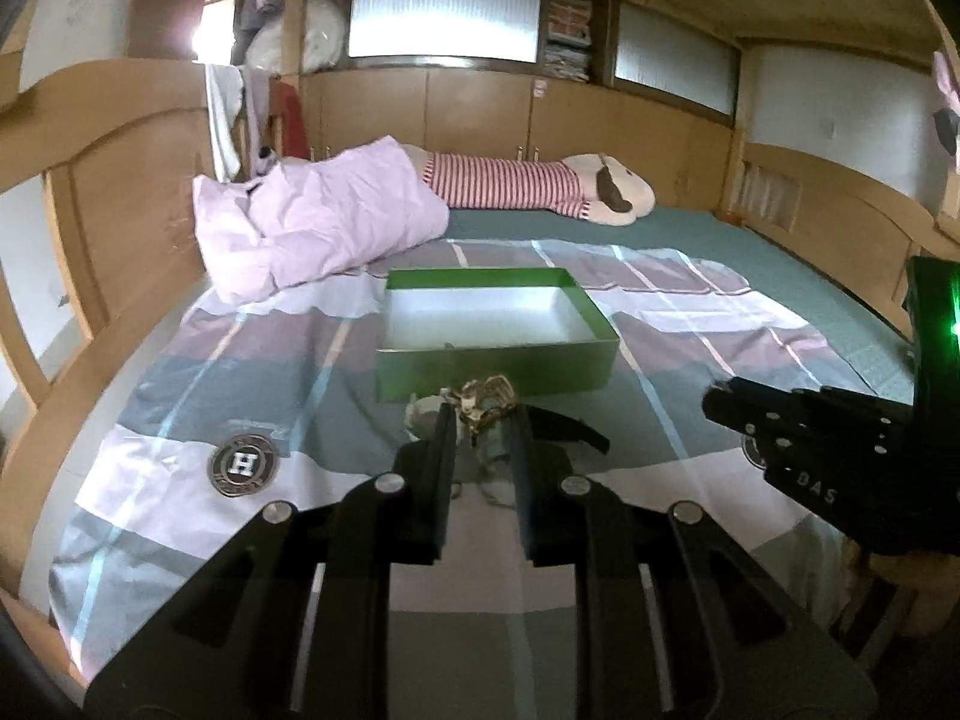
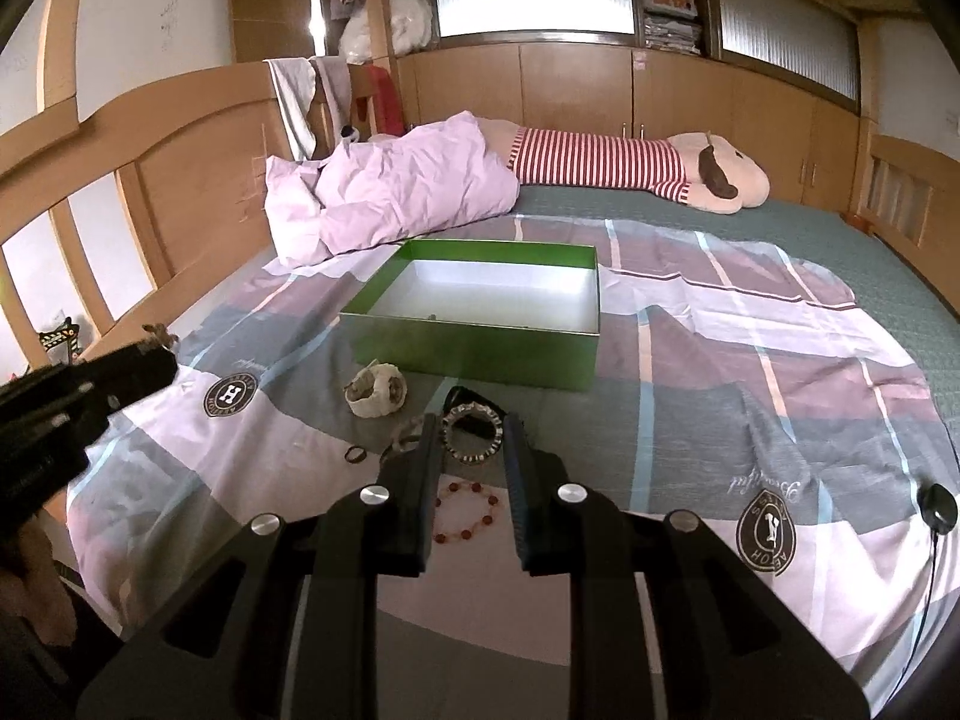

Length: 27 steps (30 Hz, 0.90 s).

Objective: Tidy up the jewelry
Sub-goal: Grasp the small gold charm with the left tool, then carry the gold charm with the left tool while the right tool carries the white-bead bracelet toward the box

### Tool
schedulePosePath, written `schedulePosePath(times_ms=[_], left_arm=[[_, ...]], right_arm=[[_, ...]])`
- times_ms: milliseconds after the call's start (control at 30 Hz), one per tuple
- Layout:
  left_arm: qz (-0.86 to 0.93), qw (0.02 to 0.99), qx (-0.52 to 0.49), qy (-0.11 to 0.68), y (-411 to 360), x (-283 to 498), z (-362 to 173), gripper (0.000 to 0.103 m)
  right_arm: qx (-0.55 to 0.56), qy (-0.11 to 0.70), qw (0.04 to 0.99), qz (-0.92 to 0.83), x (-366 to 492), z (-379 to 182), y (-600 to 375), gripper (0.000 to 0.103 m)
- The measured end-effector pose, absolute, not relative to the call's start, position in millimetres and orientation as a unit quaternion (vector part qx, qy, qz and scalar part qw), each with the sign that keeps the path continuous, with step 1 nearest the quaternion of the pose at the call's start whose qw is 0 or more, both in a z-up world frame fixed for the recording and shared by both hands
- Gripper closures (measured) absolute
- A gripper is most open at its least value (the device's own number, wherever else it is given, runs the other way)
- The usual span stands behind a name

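Observation:
An open green box (image 1: 498, 330) (image 2: 480, 312) with a white inside sits on the bedspread. My left gripper (image 1: 483, 414) is shut on a metallic chain piece of jewelry (image 1: 486, 399), held above the spread just before the box; it shows at the left in the right wrist view (image 2: 159, 339). My right gripper (image 2: 471, 429) is open around a beaded black-and-white bracelet (image 2: 472, 429) lying on a dark strap (image 2: 474, 402). A red bead bracelet (image 2: 467, 510) lies between the fingers, nearer the camera. A cream bracelet (image 2: 378, 390) and a small ring (image 2: 355, 454) lie to the left.
A pink duvet (image 2: 390, 192) and a long striped plush toy (image 2: 630, 165) lie at the far end of the bed. A wooden headboard (image 2: 180, 180) runs along the left. A black cable with a round puck (image 2: 939, 510) lies at the right edge.

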<state>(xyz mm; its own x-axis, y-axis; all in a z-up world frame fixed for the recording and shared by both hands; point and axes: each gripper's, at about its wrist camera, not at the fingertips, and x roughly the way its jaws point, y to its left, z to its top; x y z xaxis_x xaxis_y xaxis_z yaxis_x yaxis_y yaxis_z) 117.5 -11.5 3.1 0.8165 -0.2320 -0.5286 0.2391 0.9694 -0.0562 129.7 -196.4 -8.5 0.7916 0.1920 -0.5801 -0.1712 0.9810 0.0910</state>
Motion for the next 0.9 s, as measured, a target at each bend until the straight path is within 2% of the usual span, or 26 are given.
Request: schedulePosePath(times_ms=[900], left_arm=[[-0.122,0.946,-0.006,0.299,-6,129,-8,0.085]], right_arm=[[0.02,0.303,0.948,0.094,128,-6,-191,0.082]])
